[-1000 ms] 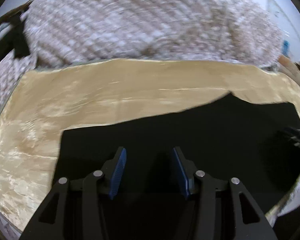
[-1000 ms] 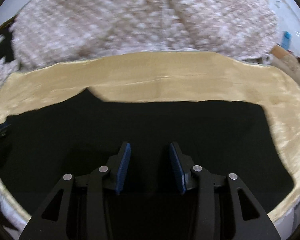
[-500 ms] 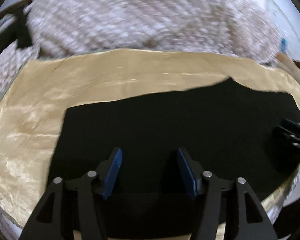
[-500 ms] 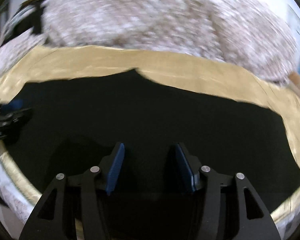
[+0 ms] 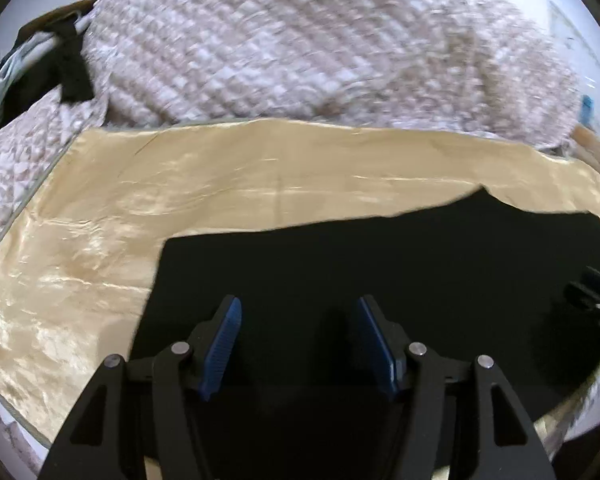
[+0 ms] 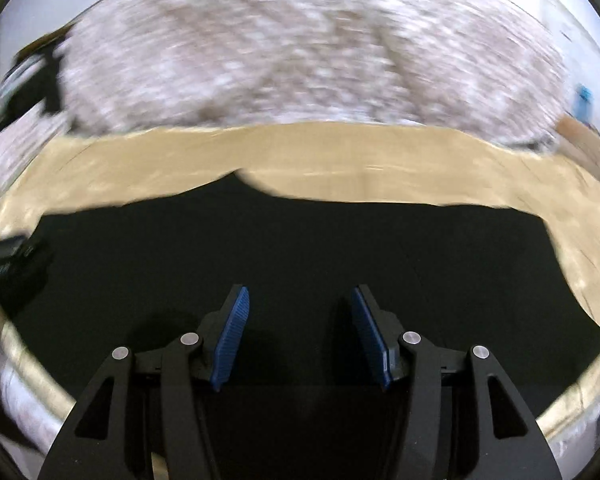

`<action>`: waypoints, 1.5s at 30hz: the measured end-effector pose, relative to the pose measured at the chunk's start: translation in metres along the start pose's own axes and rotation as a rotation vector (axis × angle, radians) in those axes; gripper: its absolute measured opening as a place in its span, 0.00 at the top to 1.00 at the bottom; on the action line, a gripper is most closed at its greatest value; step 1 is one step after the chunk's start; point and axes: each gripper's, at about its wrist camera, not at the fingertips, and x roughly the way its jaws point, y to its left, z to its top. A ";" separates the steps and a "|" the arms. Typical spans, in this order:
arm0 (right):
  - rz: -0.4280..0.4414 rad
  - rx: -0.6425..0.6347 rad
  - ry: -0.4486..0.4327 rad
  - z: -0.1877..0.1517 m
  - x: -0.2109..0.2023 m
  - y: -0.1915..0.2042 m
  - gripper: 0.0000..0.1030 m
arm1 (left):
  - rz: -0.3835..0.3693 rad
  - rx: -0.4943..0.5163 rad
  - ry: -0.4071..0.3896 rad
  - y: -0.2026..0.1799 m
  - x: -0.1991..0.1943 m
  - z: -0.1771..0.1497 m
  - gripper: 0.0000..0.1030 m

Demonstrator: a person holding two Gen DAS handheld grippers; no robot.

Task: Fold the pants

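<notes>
The flat black fabric pants lie on the shiny beige satin cloth; probably soft and limp, best taken at an edge; left gripper and right gripper gape empty above them.

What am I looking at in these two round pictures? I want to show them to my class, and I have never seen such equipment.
There is no robot here: a person holds a two-finger gripper in each hand, and a fisheye camera on each looks forward along its fingers. One picture comes from the left gripper, the other from the right gripper. The blue strips are the finger pads. Both grippers are open and hold nothing. Below them lie black pants, spread flat on a shiny gold cloth. Behind that is a pale quilted blanket. At each picture's edge, the other gripper just shows.
</notes>
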 end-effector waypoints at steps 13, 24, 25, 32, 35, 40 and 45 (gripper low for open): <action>0.005 0.024 0.040 -0.020 -0.005 0.005 0.45 | -0.030 -0.160 -0.005 0.027 -0.040 -0.054 0.39; 0.037 0.038 0.046 -0.017 -0.004 0.007 0.45 | -0.114 -0.391 0.017 0.069 -0.047 -0.073 0.38; 0.038 0.039 0.046 -0.016 -0.004 0.006 0.45 | -0.115 -0.399 0.016 0.069 -0.047 -0.074 0.38; 0.037 0.055 0.045 -0.014 -0.004 0.003 0.45 | -0.158 -0.470 0.013 0.075 -0.046 -0.076 0.33; 0.035 0.063 0.040 -0.013 -0.003 0.002 0.45 | -0.178 -0.520 0.005 0.082 -0.040 -0.071 0.32; 0.038 0.072 0.033 -0.010 -0.003 0.003 0.45 | -0.192 -0.568 -0.017 0.089 -0.033 -0.067 0.33; 0.049 0.081 0.025 -0.010 -0.006 0.003 0.45 | -0.163 -0.522 -0.027 0.084 -0.031 -0.061 0.41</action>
